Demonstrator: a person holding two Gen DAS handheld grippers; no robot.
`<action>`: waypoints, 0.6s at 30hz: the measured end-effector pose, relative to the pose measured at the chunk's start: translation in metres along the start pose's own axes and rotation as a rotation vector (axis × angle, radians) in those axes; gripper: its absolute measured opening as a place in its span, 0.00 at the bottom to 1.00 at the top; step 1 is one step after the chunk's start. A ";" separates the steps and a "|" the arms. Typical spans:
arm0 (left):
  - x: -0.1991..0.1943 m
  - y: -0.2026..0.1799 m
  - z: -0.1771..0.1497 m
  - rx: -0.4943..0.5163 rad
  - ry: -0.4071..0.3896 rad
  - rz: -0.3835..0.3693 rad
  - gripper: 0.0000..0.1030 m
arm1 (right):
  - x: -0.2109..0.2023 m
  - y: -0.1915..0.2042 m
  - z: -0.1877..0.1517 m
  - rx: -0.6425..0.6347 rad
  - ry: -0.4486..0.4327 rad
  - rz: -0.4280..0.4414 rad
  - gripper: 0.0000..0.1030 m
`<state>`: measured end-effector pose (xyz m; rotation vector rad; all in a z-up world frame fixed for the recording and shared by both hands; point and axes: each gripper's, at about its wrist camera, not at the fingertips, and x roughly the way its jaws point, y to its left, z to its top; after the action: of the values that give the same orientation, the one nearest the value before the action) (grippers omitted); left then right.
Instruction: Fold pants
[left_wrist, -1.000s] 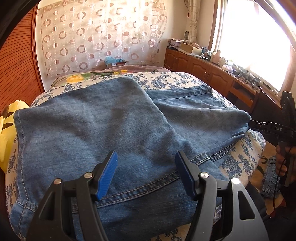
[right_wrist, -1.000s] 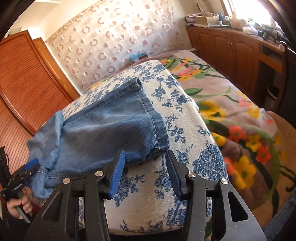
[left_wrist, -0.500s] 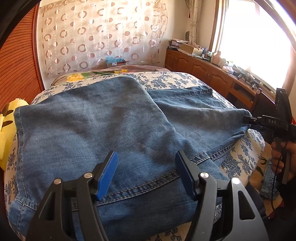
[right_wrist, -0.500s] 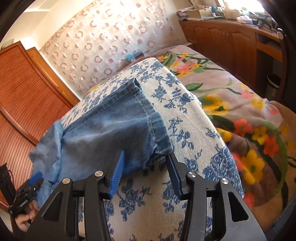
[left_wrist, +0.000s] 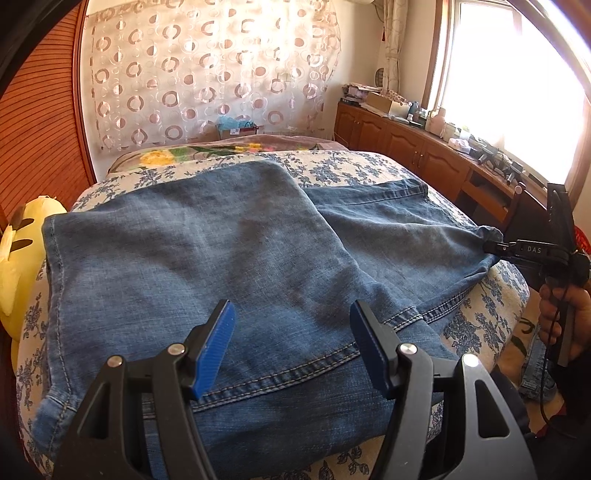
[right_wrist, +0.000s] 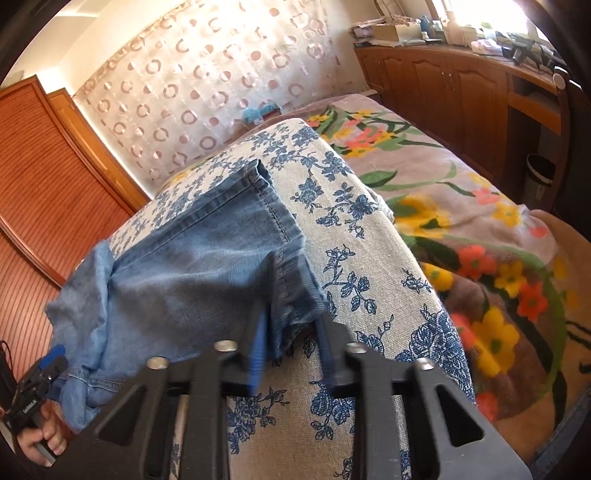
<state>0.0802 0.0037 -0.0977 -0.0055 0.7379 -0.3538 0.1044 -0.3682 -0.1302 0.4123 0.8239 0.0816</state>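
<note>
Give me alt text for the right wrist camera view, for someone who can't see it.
The right gripper, its jaws just closing, has the hem corner of a jeans leg between its blue pads, over a blue-floral bed cover. At far left the left gripper hangs by the waist end; a flowered blanket and wooden cabinets lie to the right.

Sunlit window (left_wrist: 517, 85) — wooden cabinets (left_wrist: 413, 155)
</note>
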 end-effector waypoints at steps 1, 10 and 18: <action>-0.001 0.001 0.000 -0.001 -0.003 0.002 0.62 | 0.000 0.000 0.000 -0.002 0.002 0.011 0.08; -0.016 0.019 0.001 -0.032 -0.037 0.030 0.62 | -0.007 0.043 0.026 -0.099 -0.051 0.070 0.06; -0.035 0.051 -0.003 -0.076 -0.065 0.077 0.62 | 0.002 0.138 0.037 -0.253 -0.066 0.194 0.06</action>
<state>0.0704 0.0630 -0.0830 -0.0598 0.6844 -0.2505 0.1449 -0.2532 -0.0557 0.2537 0.6966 0.3471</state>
